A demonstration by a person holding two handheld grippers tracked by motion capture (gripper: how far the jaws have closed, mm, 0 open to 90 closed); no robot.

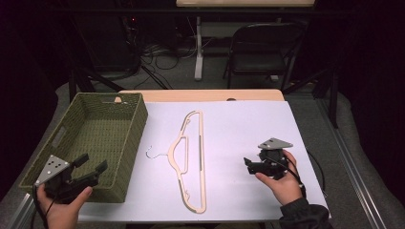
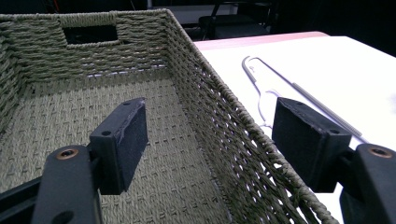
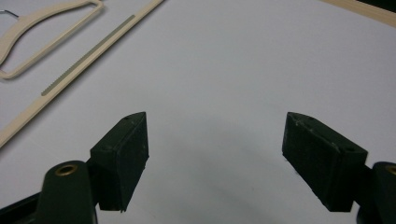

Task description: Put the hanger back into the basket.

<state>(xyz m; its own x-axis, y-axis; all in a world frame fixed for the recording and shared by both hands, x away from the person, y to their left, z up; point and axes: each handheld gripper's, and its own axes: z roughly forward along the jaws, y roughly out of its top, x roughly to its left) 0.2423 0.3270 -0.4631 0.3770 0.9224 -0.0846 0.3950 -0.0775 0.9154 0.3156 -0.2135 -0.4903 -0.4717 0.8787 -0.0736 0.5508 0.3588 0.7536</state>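
A pale wooden clothes hanger [image 1: 191, 160] with a metal hook lies flat on the white table cover [image 1: 239, 124], between the basket and my right hand. The hanger [image 2: 280, 91] lies past the basket's right wall in the left gripper view, and the hanger [image 3: 70, 56] fills the top left of the right gripper view. My left gripper [image 1: 93, 169] is open, its jaws straddling the right wall of the green woven basket [image 1: 136, 112] near its front corner. My right gripper [image 1: 248, 163] is open, held low over bare cover to the right of the hanger, with nothing between its jaws.
The basket [image 2: 196, 70] is empty inside and has a handle slot in its far wall. A strip of wooden table edge [image 1: 200, 94] runs behind the white cover. A black folding chair [image 1: 260, 50] and floor cables lie beyond the table.
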